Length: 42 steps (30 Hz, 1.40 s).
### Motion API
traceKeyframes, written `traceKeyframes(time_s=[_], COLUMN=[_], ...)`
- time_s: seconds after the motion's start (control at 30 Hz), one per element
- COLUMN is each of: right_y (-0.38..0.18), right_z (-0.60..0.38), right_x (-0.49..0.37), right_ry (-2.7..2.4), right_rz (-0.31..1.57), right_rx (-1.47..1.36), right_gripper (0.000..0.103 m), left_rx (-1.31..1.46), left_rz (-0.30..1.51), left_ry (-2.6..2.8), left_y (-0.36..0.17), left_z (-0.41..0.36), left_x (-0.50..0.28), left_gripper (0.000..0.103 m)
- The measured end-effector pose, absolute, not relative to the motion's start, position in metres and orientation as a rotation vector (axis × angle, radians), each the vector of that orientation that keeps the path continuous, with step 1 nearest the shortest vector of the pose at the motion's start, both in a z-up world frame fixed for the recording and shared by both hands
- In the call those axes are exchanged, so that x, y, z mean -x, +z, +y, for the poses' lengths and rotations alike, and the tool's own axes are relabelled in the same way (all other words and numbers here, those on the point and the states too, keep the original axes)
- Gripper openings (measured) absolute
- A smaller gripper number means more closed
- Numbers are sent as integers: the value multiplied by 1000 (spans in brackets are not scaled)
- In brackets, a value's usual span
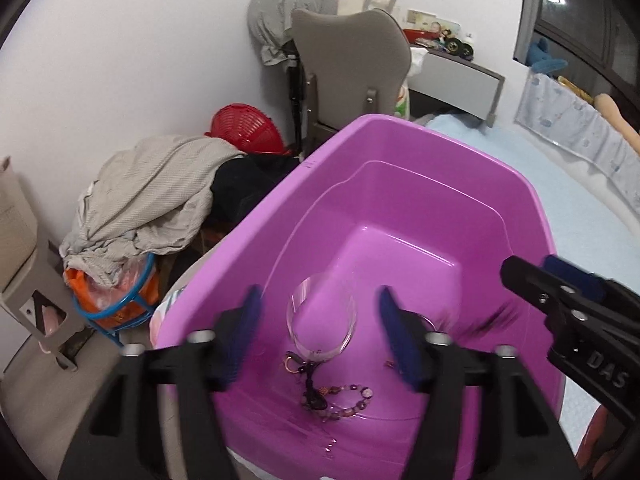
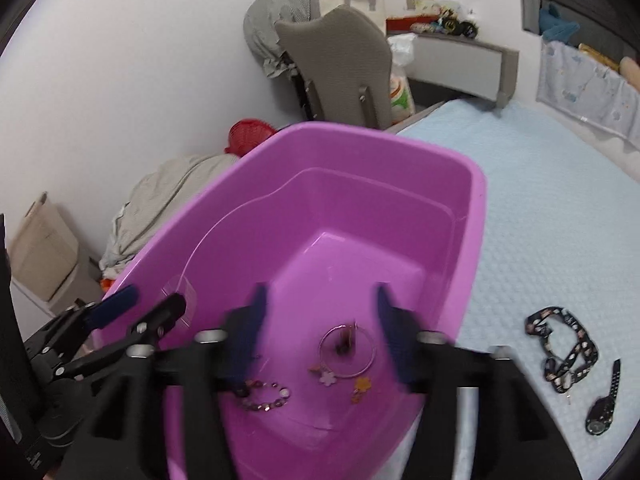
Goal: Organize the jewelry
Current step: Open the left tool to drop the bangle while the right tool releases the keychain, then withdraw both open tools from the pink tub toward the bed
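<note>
- Here, a purple plastic tub sits on a pale blue quilted bed cover, and both grippers hang over its near end, pointing down into it.
- The left gripper has its blue-padded fingers spread wide, pressing on nothing; a clear thin bangle appears between them, blurred, so whether it lies on the tub floor or is in the air I cannot tell.
- The right gripper is likewise parted with nothing clamped; beneath it on the tub floor lie a thin hoop ring with a dark charm, a white flower charm and an orange flower charm.
- A beaded bracelet of pearly and brownish beads rests near the tub's front wall, just beside a dark tasselled cord seen in the left view.
- Outside the tub, on the bed cover to its right, lie a black patterned lanyard and a dark wristwatch, close together.
- The only legible writing is raised letters "DAS" on the right gripper's black body as seen from the left camera; the rest is cut off.
- Beyond the tub stand a grey chair, a heap of beige cloth and a red basket against the white wall.
</note>
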State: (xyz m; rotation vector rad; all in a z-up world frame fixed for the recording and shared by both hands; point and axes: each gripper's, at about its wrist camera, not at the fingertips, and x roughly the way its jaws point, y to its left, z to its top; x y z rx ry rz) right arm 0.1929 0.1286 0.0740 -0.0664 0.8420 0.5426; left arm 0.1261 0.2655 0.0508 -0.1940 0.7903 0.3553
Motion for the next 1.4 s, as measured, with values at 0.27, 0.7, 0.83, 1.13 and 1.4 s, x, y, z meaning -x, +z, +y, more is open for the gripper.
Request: traceKeyframes(time_s=[0.27,0.7,0.83,1.13,1.4], right_y=[79,88,92,99,106], right_z=[120,103,93,63,25], right_x=[-185,-158,-148,-126,-96], right_ry=[534,549,548,539,506], right_rz=[825,813,805,785,743], right_rx=[67,29,12,-49,-106], right_gripper=[59,59,59,60,62], left_rx=[188,171,163,140,123], left_rz=[782,752,740,722,701], left_ry=[399,375,371,355,337], left_y=[52,66,74,85,91], left_z=[264,248,241,225,205], left_x=[-115,-96,-90,-72,-55], left_gripper=[85,85,85,85,85])
